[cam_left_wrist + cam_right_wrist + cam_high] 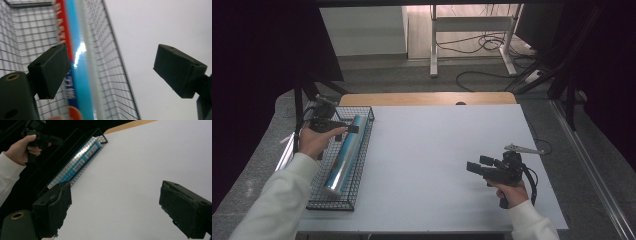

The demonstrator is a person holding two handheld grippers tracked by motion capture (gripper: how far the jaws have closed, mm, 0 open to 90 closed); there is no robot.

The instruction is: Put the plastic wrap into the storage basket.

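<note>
On the roll's wrapper (75,62), at about ten o'clock in the left gripper view, we make out white capitals, perhaps "BLAC", on a red stripe; white characters lower down are too blurred to read.

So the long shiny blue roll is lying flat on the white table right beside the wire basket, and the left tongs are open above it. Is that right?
Not quite. The roll lies inside the wire basket, not on the table beside it. The high view shows the mesh walls around it on all sides. The rest holds: the left tongs are open above it, with nothing between the jaws.
</note>
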